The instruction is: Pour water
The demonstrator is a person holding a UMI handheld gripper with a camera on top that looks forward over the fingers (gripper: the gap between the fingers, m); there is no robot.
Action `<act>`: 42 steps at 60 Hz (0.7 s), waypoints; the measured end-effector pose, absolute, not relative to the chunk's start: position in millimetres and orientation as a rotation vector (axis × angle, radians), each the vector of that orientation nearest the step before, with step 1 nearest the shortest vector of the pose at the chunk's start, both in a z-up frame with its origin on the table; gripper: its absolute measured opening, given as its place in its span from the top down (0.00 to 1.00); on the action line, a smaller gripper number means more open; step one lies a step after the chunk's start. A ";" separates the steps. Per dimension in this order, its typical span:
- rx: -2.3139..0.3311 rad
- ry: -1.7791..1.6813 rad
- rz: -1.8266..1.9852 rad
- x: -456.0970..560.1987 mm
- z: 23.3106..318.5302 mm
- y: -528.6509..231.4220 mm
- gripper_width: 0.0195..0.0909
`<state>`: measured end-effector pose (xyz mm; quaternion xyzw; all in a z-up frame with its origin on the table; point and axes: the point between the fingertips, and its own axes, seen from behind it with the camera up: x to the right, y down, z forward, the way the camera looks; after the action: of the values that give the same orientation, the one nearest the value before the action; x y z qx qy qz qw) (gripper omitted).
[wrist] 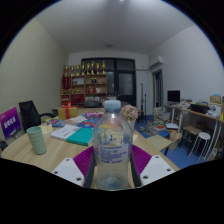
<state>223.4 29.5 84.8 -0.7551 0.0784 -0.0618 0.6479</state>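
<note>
Wooden table (pixel 30 152) under me, cluttered w/ books and papers (pixel 72 131) off to the left, plus a pale green cup (pixel 37 140) standing nearer, left of the fingers. Room's an office-type space: white walls, shelf unit (pixel 84 82) at the back w/ bottles and boxes along the top, dark doorway next to it. Black chair (pixel 29 113) at the left, purple sign (pixel 10 124) beside it. Right side: desk w/ monitor (pixel 174 97), white stool (pixel 203 143) in front of it.

Now the water bottle (pixel 113 150) — clear plastic, dead centre, right between my fingers (pixel 70 171). My gripper (pixel 112 166) is clamped on it: magenta pads (pixel 84 160) press in on both sides, no gap I can see. Bottle's body fills the space between the fingers, base hidden below them.

Orientation: upright, long axis vertical, neck and cap (pixel 112 104) pointing straight up, well above the fingertips. No tilt visible. Label band (pixel 113 152) wraps the middle, about level w/ the pads.
</note>
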 end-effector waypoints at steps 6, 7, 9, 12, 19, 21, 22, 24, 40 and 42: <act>-1.742 0.202 -0.085 220.3 80.6 38.0 0.54; -1.750 0.205 -0.083 221.1 80.7 38.9 0.54; -1.771 0.202 -0.082 222.0 81.4 40.6 0.59; -1.814 0.202 -0.078 222.0 82.2 42.3 0.62; -1.846 0.060 -0.166 212.3 123.3 46.5 0.66; -1.836 -0.025 -0.214 207.4 143.9 50.1 0.65; -1.822 -0.062 -0.254 194.0 144.6 60.5 0.65; -1.807 -0.163 -0.325 182.8 165.0 66.4 0.66; -1.432 -1.216 -1.125 62.3 210.8 140.9 0.66; -1.381 -1.352 -1.189 57.4 213.7 134.5 0.65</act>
<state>57.4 134.5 213.7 -0.5516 -0.5401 -0.4749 0.4226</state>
